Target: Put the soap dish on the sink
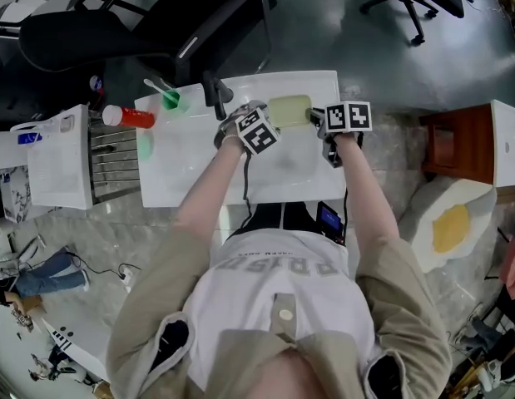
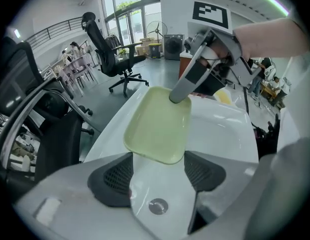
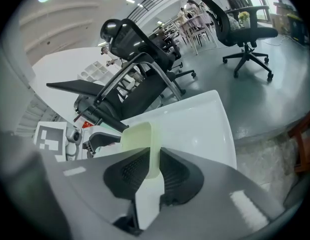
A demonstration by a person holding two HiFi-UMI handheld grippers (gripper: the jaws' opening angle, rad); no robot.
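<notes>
Pale green soap dish point(image 1: 289, 110) point(image 2: 160, 124) point(image 3: 139, 139): hangs tilted over the rear edge of the white sink point(image 1: 190, 181) point(image 2: 220, 134), just right of the black faucet point(image 1: 215, 94); cannot tell whether touching the rim. Right gripper point(image 1: 315, 116) point(image 3: 152, 169) point(image 2: 179, 96): clamped on the dish's right-hand rim, pads pressing both faces of the thin wall. Left gripper point(image 1: 272, 116) point(image 2: 159, 171): jaws apart, tips reaching the dish's left end, no pressing visible; looks down past it at the basin and its round drain point(image 2: 158, 205). Along the sink's rear left corner: green cup point(image 1: 171, 100) with a toothbrush standing in it, and a red-capped can point(image 1: 128, 116) lying on its side at the left edge. Beyond the sink, on the grey floor: black office chair point(image 1: 182, 19).
</notes>
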